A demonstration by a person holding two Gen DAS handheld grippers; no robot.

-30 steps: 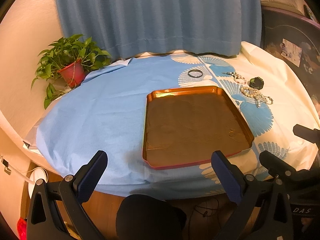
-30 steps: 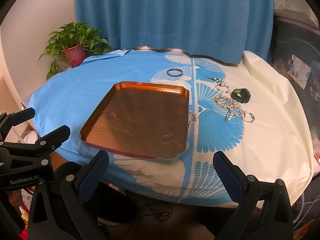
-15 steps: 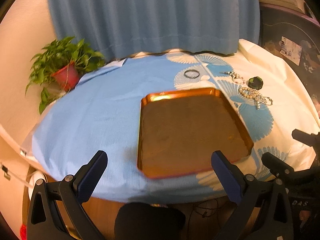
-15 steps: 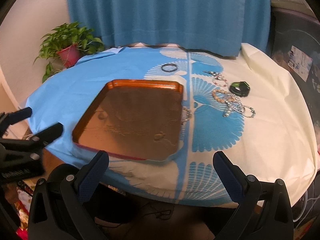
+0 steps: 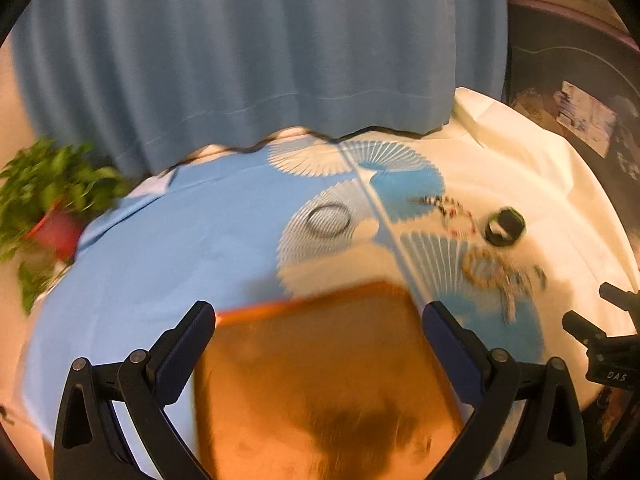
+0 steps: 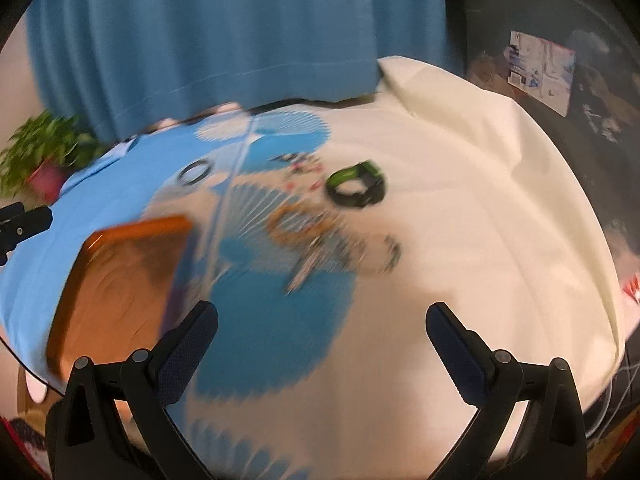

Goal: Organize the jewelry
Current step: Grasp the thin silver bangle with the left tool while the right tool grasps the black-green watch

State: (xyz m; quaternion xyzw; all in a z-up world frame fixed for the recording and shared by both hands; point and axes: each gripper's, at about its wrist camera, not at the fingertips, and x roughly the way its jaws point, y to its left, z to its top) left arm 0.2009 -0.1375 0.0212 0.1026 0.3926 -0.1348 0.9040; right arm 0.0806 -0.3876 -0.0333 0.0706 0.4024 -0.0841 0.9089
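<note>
An empty orange tray (image 5: 320, 368) lies on the blue and cream tablecloth; it also shows in the right wrist view (image 6: 116, 280). Beyond it lie a thin dark bangle (image 5: 329, 220), a beaded bracelet (image 5: 456, 216), a black and green ring-shaped piece (image 5: 505, 232) and a tangle of beads and chains (image 5: 500, 276). My left gripper (image 5: 319, 320) is open and empty over the tray's far part. My right gripper (image 6: 322, 320) is open and empty, short of the bead tangle (image 6: 320, 240) and the black and green piece (image 6: 356, 188). Both views are blurred.
A potted plant (image 5: 52, 208) in a red pot stands at the table's far left edge. A blue curtain (image 5: 260, 48) hangs behind the table. A dark cabinet (image 5: 572, 92) stands at the right. The cream side of the cloth (image 6: 480, 200) is bare.
Both grippers have moved forward over the table. The left one now hangs over the tray; the right one has swung right toward the jewelry. Both stay open.
</note>
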